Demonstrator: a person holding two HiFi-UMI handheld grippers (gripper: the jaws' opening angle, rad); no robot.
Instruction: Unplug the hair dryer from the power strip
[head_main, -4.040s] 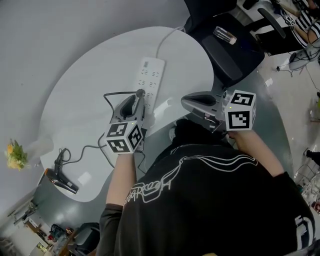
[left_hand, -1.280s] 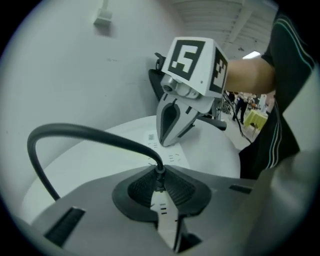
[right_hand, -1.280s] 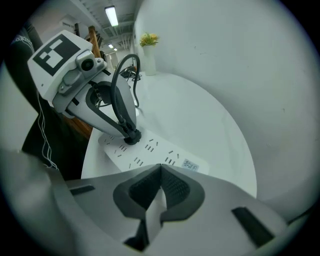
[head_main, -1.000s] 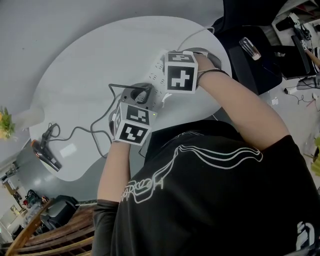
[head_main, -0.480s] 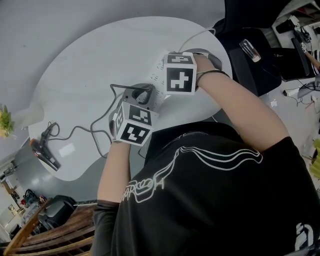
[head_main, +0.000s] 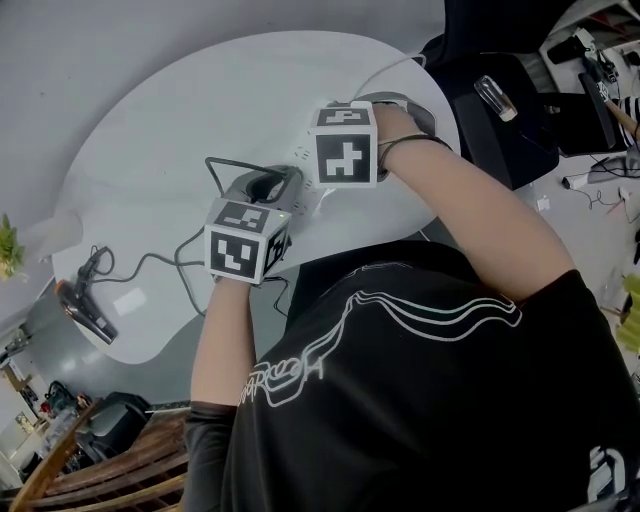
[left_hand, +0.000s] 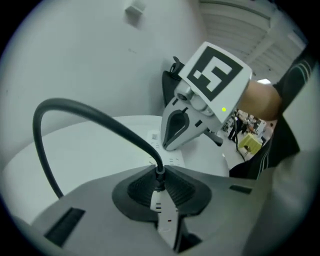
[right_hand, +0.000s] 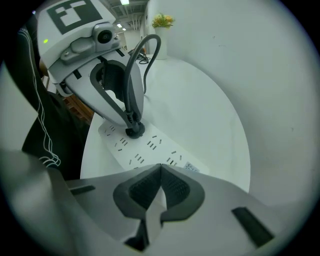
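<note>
The left gripper (left_hand: 160, 175) clamps the black plug (right_hand: 134, 131) on the white power strip (right_hand: 150, 147), the right gripper (right_hand: 161, 172) has its jaws closed and empty above it, and the hair dryer (head_main: 85, 305) lies by the desk's (head_main: 180, 120) left edge.

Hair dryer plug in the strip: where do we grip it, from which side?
Grip the plug at its stubby black body, just where the cord leaves it, coming from above. It stands upright in the flat power strip, so fingers either side can pull straight up. The left gripper is clamped there.
</note>
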